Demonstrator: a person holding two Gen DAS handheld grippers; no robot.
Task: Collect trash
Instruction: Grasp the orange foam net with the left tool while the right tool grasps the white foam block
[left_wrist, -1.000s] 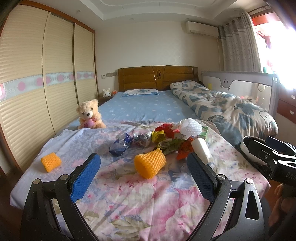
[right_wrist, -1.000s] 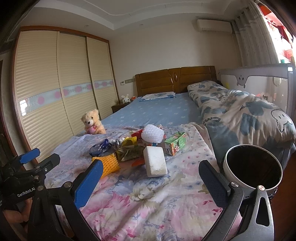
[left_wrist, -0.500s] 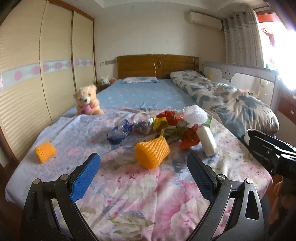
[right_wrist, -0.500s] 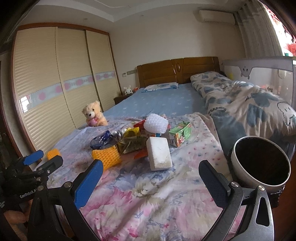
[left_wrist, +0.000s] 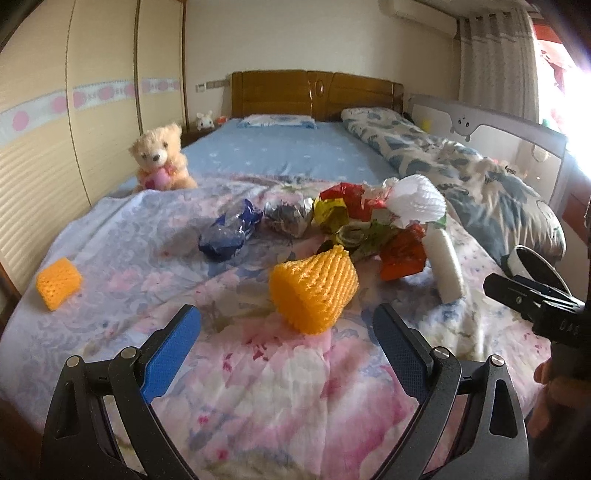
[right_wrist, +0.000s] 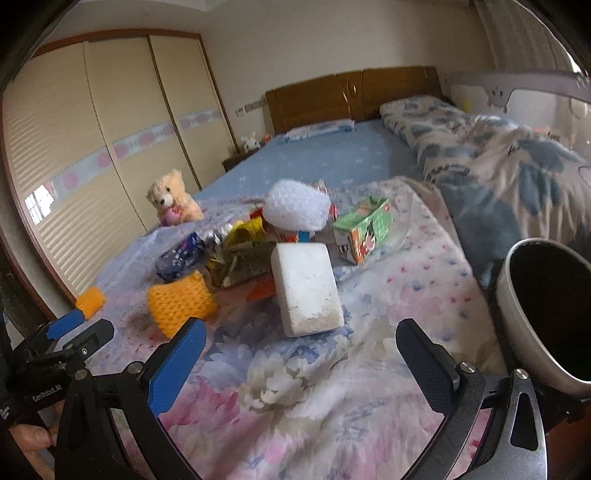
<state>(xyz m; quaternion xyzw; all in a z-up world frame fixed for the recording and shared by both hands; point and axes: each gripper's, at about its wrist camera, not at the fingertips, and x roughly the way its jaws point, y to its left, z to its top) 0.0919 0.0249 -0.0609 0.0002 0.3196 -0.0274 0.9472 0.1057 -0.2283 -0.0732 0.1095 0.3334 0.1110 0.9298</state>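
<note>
Trash pile (left_wrist: 343, 236): crinkled wrappers, orange foam netting (left_wrist: 314, 291) | both jaws spread, empty

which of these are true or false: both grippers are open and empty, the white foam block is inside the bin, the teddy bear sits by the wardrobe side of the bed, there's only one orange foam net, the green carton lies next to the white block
1. Both the left gripper and the right gripper are open and empty. True.
2. The white rectangular foam block is inside the round metal bin. False: it lies on the floral bedsheet.
3. The beige teddy bear sits on the wardrobe side of the bed. True.
4. There is only one orange foam net. False: a large one lies near the pile, a small one apart near the bed's edge.
5. The green printed carton lies near the white block. True.
</note>
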